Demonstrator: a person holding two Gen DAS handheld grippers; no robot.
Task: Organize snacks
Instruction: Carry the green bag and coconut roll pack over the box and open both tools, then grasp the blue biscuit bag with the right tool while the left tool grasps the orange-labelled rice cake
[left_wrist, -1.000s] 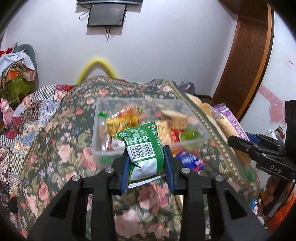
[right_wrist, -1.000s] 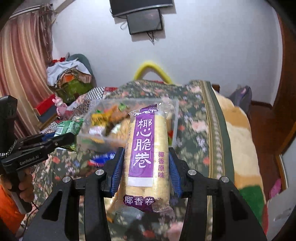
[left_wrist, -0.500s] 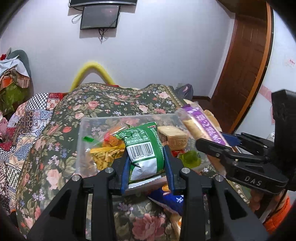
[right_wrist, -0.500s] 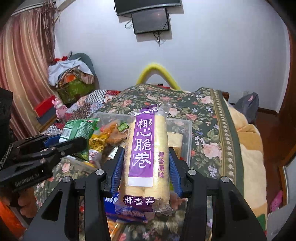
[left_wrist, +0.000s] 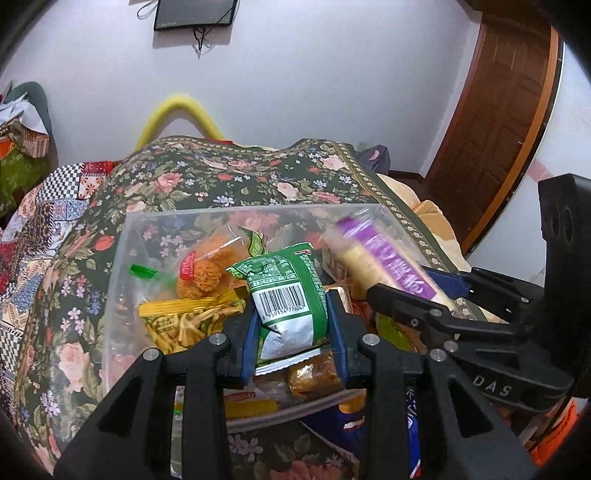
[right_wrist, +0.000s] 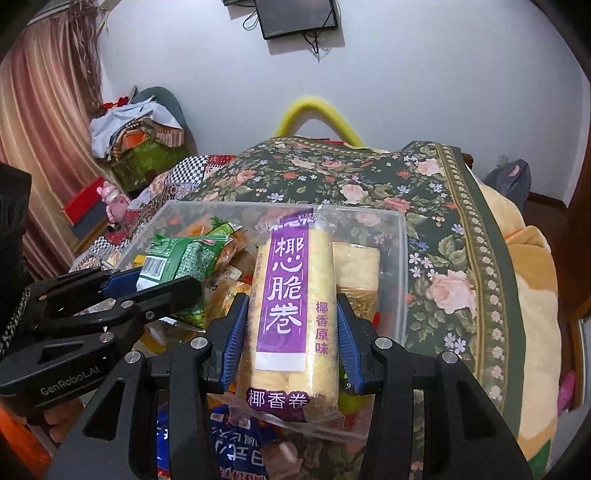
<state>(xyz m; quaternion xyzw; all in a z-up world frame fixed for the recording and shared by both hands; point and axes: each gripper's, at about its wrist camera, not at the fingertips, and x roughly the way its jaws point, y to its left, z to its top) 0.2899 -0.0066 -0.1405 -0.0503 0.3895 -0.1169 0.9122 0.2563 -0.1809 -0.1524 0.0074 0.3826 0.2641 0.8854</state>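
Now both claws are hovering over the clear plastic bin (right_wrist: 402, 236): left claw (left_wrist: 291, 325) pinching a light, crinkly green snack packet (left_wrist: 286, 291), right claw (right_wrist: 291, 332) squeezing mid-length a fragile coconut roll pack (right_wrist: 291, 306).

A floral bedspread (left_wrist: 207, 184) is covering the bed ahead of me, with a checkered quilt (right_wrist: 173, 177) lying beside it. A wall-mounted screen (right_wrist: 297, 16) is hanging above, cables dangling. A brown wooden door (left_wrist: 495, 122) is standing to my right, pink curtains (right_wrist: 40, 110) hanging left.
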